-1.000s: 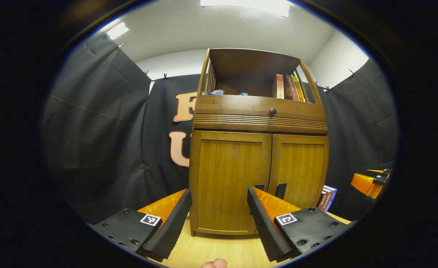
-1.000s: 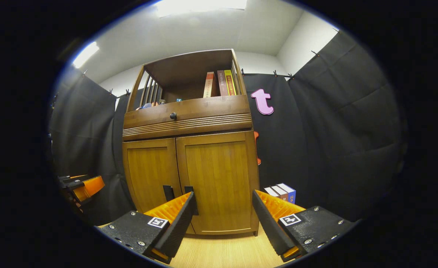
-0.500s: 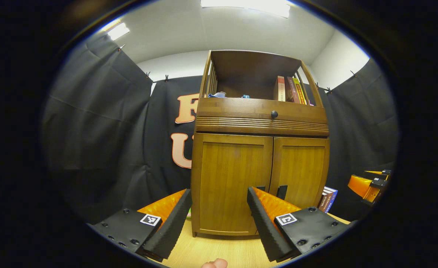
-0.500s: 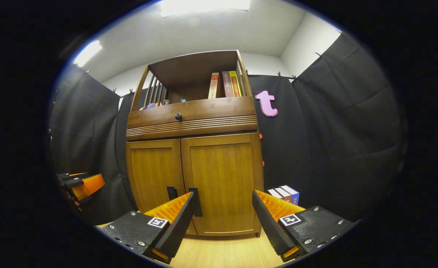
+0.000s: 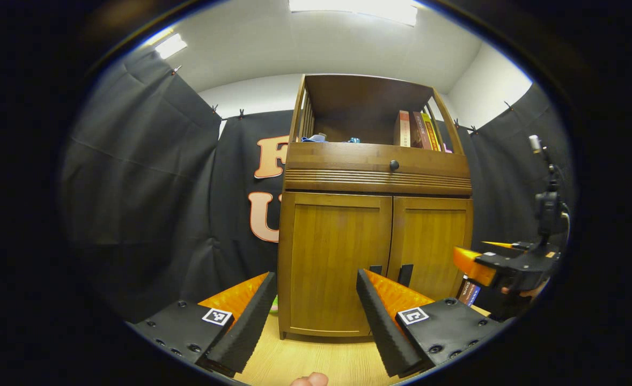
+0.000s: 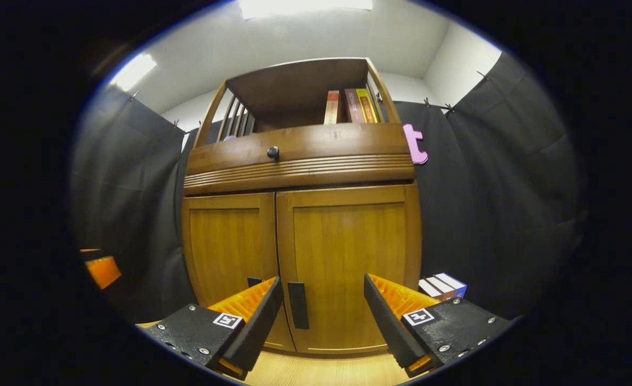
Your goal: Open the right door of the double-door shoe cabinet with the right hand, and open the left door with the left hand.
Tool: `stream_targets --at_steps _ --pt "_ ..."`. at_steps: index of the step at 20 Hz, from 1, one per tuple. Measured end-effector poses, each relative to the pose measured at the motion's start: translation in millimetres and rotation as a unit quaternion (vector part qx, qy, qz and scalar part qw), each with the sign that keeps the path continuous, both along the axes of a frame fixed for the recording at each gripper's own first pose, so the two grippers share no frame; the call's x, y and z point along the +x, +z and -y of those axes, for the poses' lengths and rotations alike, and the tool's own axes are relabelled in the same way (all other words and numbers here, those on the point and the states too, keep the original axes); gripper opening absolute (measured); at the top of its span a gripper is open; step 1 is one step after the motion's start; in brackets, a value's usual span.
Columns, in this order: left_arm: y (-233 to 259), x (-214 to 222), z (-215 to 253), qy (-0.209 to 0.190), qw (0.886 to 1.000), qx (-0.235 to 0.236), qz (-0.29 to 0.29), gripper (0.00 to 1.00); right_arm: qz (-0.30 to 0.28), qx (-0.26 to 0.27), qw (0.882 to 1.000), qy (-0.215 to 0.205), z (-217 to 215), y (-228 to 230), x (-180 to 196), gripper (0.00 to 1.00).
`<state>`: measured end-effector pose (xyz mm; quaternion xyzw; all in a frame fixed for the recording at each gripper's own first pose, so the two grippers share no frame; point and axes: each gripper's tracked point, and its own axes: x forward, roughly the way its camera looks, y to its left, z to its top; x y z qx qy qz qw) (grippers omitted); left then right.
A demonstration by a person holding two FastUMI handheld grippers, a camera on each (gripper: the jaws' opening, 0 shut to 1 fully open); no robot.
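Note:
The wooden shoe cabinet stands ahead with both doors shut. In the left gripper view its left door and right door meet at two dark handles. My left gripper is open, apart from the cabinet, facing the left door. In the right gripper view the right door is close, and its dark handle shows between the fingers of my open right gripper, nearer the left finger. The left door lies beside it. The right gripper also appears at the right, near the right door.
A drawer with a round knob sits above the doors, under an open shelf holding books. Several books lie on the wooden floor right of the cabinet. Black cloth walls close in all around. The left gripper shows at the far left.
My right gripper has moved forward toward the right door, so the cabinet looks larger and the handle now lies between its fingers. The left gripper has barely moved.

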<state>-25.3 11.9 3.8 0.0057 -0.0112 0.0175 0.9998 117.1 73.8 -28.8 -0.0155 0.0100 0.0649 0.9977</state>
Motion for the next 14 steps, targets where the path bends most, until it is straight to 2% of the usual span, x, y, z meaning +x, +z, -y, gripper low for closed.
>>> stream_targets --at_steps 2,5,6,7,14 --pt "-3 -5 4 -0.003 1.0 0.0 -0.002 0.98 -0.019 -0.005 1.0 0.012 -14 -24 29 0.93" --pt "-7 -16 7 -0.009 1.0 -0.002 -0.004 0.96 -0.032 -0.014 0.999 0.007 -24 -54 71 0.93" --pt "-8 -17 5 -0.008 1.0 0.0 -0.005 0.96 -0.04 -0.015 0.999 0.004 -26 -62 80 0.97" --pt "-9 -18 4 -0.006 1.0 0.003 -0.005 0.99 -0.047 -0.011 0.999 0.002 -28 -69 86 0.94" --pt "-8 -21 -5 0.003 1.0 0.013 0.0 0.96 -0.061 -0.017 0.998 0.0 -46 -98 116 0.93"
